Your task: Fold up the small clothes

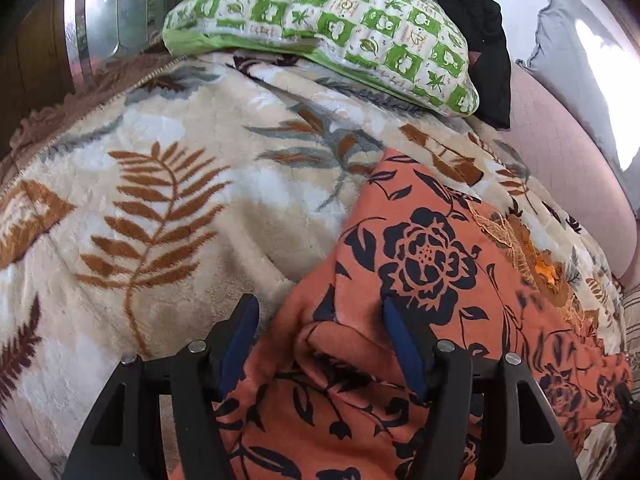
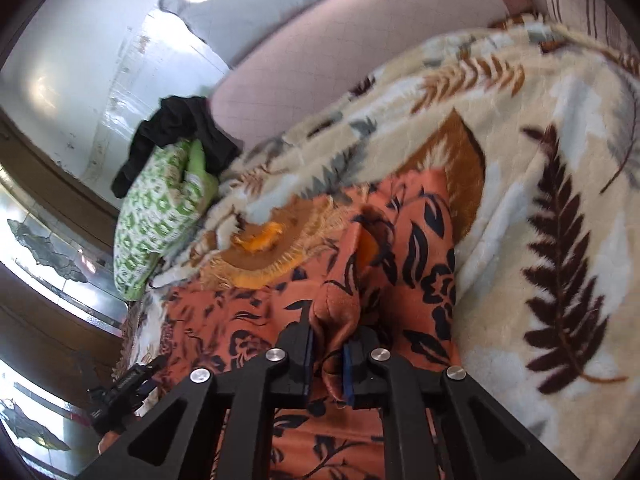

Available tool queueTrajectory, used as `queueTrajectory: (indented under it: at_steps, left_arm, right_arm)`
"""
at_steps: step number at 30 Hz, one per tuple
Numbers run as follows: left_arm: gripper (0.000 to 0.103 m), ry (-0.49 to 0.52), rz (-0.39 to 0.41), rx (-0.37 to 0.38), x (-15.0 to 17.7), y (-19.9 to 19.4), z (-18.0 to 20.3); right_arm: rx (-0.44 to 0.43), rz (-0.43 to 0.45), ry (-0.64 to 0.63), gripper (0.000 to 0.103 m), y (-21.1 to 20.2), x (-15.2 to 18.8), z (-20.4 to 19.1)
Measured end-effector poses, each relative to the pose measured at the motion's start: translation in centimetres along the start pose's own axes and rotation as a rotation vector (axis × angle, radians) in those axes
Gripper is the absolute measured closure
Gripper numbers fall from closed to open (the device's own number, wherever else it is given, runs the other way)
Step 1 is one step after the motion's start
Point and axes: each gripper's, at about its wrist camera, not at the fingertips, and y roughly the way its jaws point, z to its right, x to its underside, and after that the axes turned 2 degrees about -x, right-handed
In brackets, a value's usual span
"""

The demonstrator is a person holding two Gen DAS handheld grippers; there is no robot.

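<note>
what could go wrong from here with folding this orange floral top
The right gripper pinches only a bunched ridge of the orange floral garment, so it may lift several layers together and crease the fold. The left gripper is open over another raised fold; closing here might grab a wrinkle, or the fleece blanket beneath, instead of a clean edge. The fringed embroidered neckline might snag or bunch when the cloth is pulled.
</note>
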Motion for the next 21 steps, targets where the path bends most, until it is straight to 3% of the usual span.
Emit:
queueTrajectory:
  at_steps: [2, 5, 6, 9, 12, 14, 15, 18, 21]
  left_arm:
    - [0.038, 0.036, 0.027, -0.049, 0.1, -0.4, 0.2]
    - [0.038, 0.066, 0.023, -0.078, 0.1, -0.4, 0.2]
    - [0.038, 0.064, 0.016, -0.078, 0.1, -0.4, 0.1]
    - [0.038, 0.062, 0.043, -0.093, -0.1, -1.2, 0.0]
    - [0.038, 0.095, 0.124, -0.152, -0.3, -2.6, 0.5]
    - [0.038, 0.091, 0.174, -0.152, -0.5, -3.6, 0.7]
    - [0.038, 0.088, 0.196, -0.138, -0.5, -4.1, 0.9]
    - [0.038, 0.109, 0.249, -0.081, -0.4, -5.2, 1.9]
    - [0.038, 0.173, 0.216, -0.031, -0.2, -4.4, 3.3]
  right_arm:
    - [0.027, -0.046, -0.004, 0.091, -0.1, 0.4, 0.3]
    - [0.107, -0.21, 0.066, 0.088, 2.0, 1.6, 2.9]
    - [0.081, -0.23, 0.096, 0.088, 2.1, 1.7, 3.6]
    - [0.052, -0.184, 0.126, 0.088, 0.0, 0.6, 4.4]
    - [0.097, -0.009, 0.138, 0.088, -3.3, -0.8, 5.3]
    - [0.09, 0.1, 0.152, 0.087, -4.7, -1.3, 5.6]
    - [0.065, 0.112, 0.13, 0.086, -4.7, -1.3, 5.1]
    - [0.014, 0.026, 0.034, 0.085, -2.3, -0.8, 2.6]
    - [0.016, -0.049, -0.021, 0.085, 1.1, 0.1, 0.5]
